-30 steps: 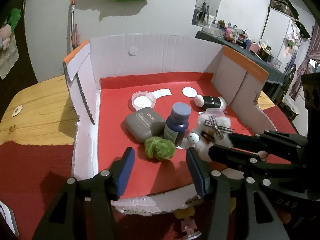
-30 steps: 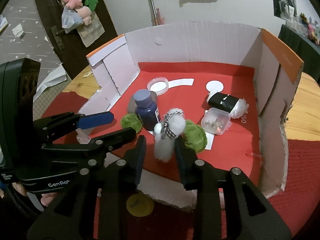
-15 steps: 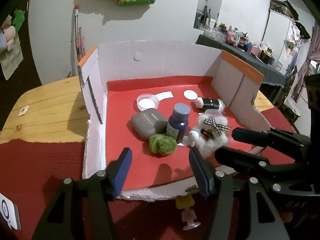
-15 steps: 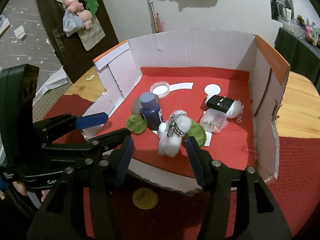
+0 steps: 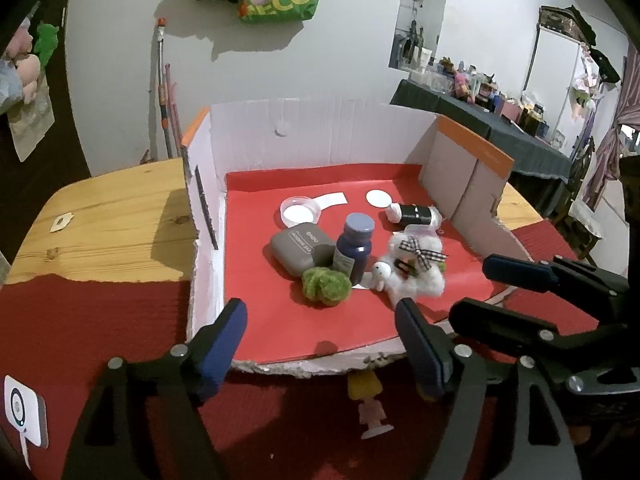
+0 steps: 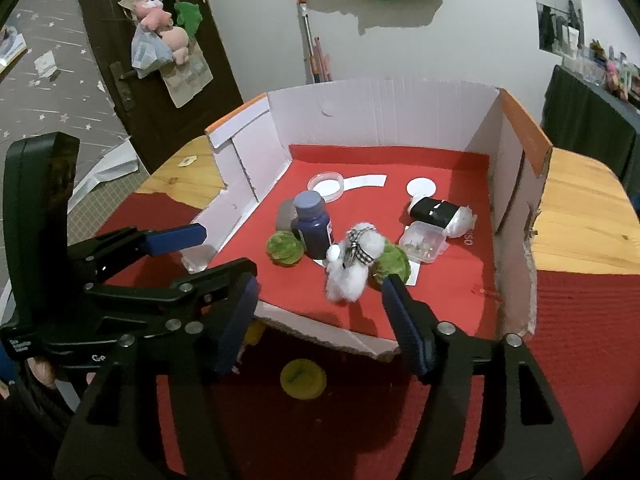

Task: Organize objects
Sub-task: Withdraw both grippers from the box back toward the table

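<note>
With jaws just opened and empty, the right gripper point(image 6: 316, 312) sits nearest the white plush toy point(image 6: 352, 264), which stands by the cardboard tray's point(image 6: 380, 128) torn front edge.

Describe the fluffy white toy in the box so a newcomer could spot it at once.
Start at the open cardboard box with the red floor. Near its torn front edge, right of the dark blue bottle, stands the white plush toy. Green pom-poms flank the cluster, but it alone is cottony white, wearing a black-and-white checked bow.

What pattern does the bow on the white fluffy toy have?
Black-and-white check; the bow on the white fluffy toy shows best in the left wrist view.
</note>
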A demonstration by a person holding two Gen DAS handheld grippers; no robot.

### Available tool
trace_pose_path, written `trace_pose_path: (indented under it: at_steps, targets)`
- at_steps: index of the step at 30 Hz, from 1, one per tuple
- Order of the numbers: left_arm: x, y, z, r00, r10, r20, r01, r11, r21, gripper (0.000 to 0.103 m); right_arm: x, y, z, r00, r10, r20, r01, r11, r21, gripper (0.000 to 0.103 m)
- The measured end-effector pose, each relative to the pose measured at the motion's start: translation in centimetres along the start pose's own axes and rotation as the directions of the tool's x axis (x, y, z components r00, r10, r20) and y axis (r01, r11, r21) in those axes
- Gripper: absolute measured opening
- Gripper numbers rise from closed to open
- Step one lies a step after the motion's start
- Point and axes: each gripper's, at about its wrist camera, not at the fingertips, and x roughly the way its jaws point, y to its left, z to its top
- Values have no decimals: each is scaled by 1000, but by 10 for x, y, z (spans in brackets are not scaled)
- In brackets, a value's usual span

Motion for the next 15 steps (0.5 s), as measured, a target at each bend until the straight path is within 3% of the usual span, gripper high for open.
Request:
trace_pose_path:
  at_steps: [6,15]
  targets:
    - [-10,1,-3,1000,6,16,-6,1000,-13,89,-12,5,-2,1000,-13,20,13,1000,-8,78]
    - [-26,0,-6,998,32,45,-32,999,-17,102,-29,10,-8,999,-21,39,21,1000,-10,86]
